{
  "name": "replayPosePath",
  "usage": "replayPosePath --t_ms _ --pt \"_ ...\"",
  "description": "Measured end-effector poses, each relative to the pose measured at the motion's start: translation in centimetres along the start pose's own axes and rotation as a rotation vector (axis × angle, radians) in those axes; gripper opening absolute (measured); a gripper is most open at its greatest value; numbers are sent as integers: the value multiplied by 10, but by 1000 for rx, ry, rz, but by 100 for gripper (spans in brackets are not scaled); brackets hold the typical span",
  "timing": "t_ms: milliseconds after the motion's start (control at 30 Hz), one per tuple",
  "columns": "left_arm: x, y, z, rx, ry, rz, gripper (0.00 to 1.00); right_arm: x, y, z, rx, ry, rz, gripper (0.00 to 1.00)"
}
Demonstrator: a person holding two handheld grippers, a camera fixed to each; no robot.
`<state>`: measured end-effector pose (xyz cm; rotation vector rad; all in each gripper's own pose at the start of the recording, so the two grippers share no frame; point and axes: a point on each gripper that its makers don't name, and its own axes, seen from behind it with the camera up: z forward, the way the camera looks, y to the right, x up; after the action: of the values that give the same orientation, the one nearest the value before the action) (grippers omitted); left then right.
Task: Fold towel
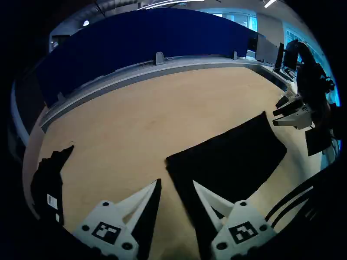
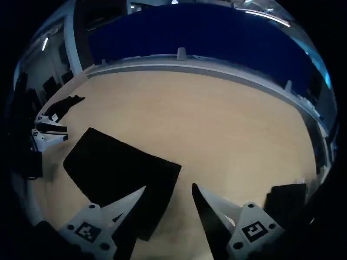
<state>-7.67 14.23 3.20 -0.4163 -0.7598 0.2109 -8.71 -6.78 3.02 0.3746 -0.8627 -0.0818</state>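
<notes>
Where the left gripper view starts at its far L, a crumpled black cloth (image 1: 50,182) w/ a white tag lies near the edge of the table (image 1: 143,112), well apart from the towel (image 1: 230,160). Next along, the left gripper (image 1: 175,182) has its jaws spread wide w/ nothing btwn them. Its R-hand finger sits over the towel's near edge; touching or not, can't tell. The towel is black, roughly rectangular, and lies flat on the light wood top, running away to the R. Beyond its far corner, at the view's R edge, the right gripper (image 1: 295,115) hangs just above the table, jaws parted. A blue partition (image 1: 152,39) runs along the table's far side. In the right gripper view, L to R: the left gripper at far L, near the black cloth. Then comes the towel, spread at centre-L, w/ its near part under the L-hand finger of the right gripper, whose jaws stand wide & empty. At far R a dark object (image 2: 286,197) rests on the table, too dim to identify.
</notes>
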Motion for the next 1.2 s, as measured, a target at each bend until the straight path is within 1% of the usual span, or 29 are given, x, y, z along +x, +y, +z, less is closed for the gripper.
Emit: replayPosePath --t_ms 67,100,133,233,467,633,767,967,1067,1200 --pt "-1 0 -4 -3 2 -13 68 1 1 -3 1 8 5 87" --pt "-2 0 -5 -6 2 -19 76 0 1 -5 1 8 5 90" --pt "-3 1 -7 -9 3 -25 81 0 1 -6 2 8 5 94" --pt "-5 2 -11 -15 3 -36 92 -3 1 -11 0 7 -1 94" --pt "-5 -1 -16 -3 5 -33 93 -10 0 -19 -6 6 -5 94" --pt "-5 0 -24 1 10 -44 93 -14 -2 -27 -2 8 -2 94" --pt "-8 0 -33 12 13 -50 93 -19 -5 -32 4 5 -9 94" --pt "-22 -1 -49 38 10 -51 93 -31 -10 -36 16 -7 -27 94" --pt "-31 -1 -59 51 8 -60 93 -36 -13 -37 27 -11 -32 94" --pt "-44 -2 -73 71 4 -88 93 -41 -17 -41 40 -18 -47 94"
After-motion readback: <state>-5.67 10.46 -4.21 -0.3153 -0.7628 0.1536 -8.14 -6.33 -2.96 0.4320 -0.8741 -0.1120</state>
